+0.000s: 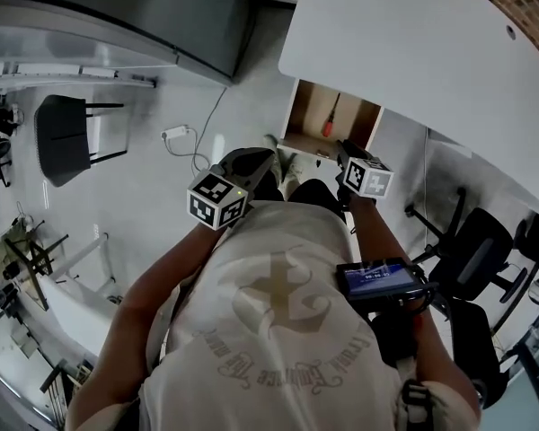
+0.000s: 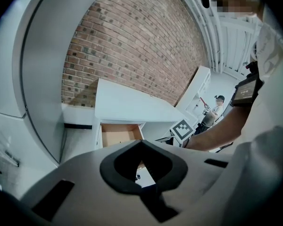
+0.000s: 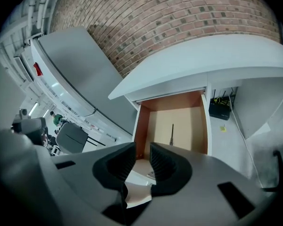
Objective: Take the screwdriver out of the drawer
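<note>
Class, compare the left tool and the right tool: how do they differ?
The left tool has its jaws shut; the right tool has them apart. The right tool is at the front of the open drawer; the left tool is farther back, to its left. Both are empty.

Your right gripper [image 3: 142, 150] covers the lower end of the screwdriver [image 3: 172, 133] and the front edge of the drawer [image 3: 193, 128]. In the head view, the screwdriver tip is too small to resolve.

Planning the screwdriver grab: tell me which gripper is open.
The right gripper: its jaws stand apart with a gap, whereas the left gripper has jaw tips touching.
</note>
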